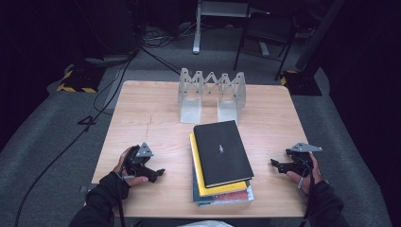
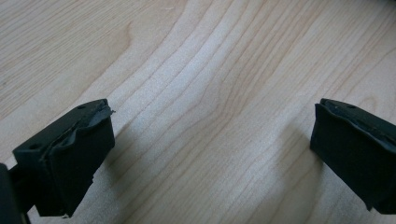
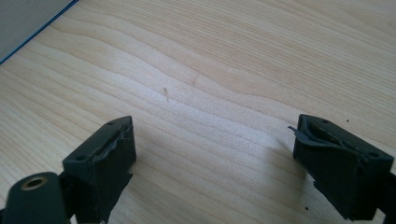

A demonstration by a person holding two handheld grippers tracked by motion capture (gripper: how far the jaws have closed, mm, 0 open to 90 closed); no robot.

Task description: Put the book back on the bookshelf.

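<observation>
High view is showing a book stack lying at the table's near middle: a black book on top, a yellow one under it, and lower books mostly covered, so their number is not readable. A small pale mark on the black cover is too small to read. The left gripper is resting on the table well left of the stack, jaws pointing toward it; the right gripper is sitting just right of the stack, jaws also facing it. Both are gaping wide with nothing between the jaws, bare wood showing in both gripper views. A grey folding rack is standing behind the stack.
</observation>
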